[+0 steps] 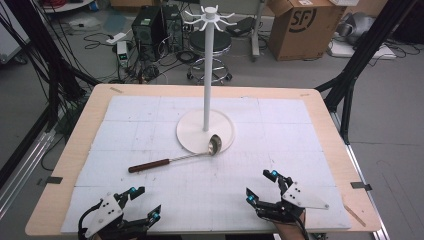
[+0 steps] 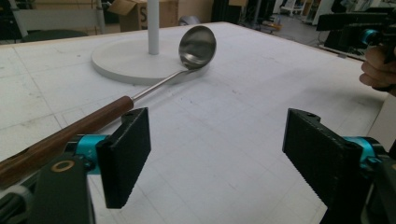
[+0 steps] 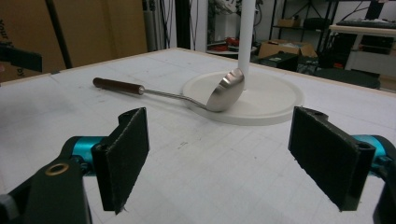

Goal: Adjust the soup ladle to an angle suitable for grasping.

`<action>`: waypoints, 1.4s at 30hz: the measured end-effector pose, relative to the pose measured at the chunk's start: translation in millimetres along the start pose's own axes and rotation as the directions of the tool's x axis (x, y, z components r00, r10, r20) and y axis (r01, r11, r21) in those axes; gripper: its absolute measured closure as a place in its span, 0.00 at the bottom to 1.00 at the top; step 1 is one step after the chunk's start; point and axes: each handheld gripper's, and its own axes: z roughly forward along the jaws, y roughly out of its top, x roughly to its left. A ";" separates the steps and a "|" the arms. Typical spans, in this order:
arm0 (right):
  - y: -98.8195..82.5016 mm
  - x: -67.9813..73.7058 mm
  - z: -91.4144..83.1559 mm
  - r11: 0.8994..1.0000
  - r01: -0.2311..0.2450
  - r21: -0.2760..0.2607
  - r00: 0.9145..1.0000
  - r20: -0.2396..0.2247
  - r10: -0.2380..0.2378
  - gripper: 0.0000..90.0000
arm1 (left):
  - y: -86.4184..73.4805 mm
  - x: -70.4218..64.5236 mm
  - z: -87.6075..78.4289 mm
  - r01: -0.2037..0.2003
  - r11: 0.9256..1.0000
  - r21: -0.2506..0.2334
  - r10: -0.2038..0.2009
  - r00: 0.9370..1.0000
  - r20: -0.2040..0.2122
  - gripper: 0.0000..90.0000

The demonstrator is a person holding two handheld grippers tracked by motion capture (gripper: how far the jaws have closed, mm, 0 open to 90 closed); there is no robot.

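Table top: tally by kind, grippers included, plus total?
Ladle: 1, bowl resting on the stand's base
White hook stand: 1
Grippers: 2, left gripper and right gripper, both open and holding nothing
Total: 4

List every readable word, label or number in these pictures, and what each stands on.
"SF": printed on the cardboard box on the floor beyond the table, high view.
Small lit display on the electronics unit on the floor: too small to read.
Ladle, stand: no markings visible.
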 end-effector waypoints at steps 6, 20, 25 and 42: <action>0.1 1.3 5.4 1.000 0.003 0.001 1.000 -0.011 -0.003 0.22 | -1.1 0.3 -4.7 0.007 1.000 -0.004 -0.007 1.000 -0.014 0.22; 0.4 -1.5 5.4 0.999 -0.024 -0.025 1.000 -0.011 0.024 0.21 | 5.0 34.8 1.5 0.130 0.988 0.080 -0.123 0.989 -0.086 0.70; 0.8 2.9 6.4 1.000 -0.013 -0.017 1.000 -0.015 0.013 0.22 | 13.8 78.4 9.8 0.191 0.967 0.171 -0.144 0.956 -0.255 1.00; 0.3 0.8 3.0 1.000 -0.005 -0.024 1.000 -0.003 0.005 0.22 | 10.7 108.5 58.8 0.351 0.881 0.318 -0.151 0.844 -0.514 1.00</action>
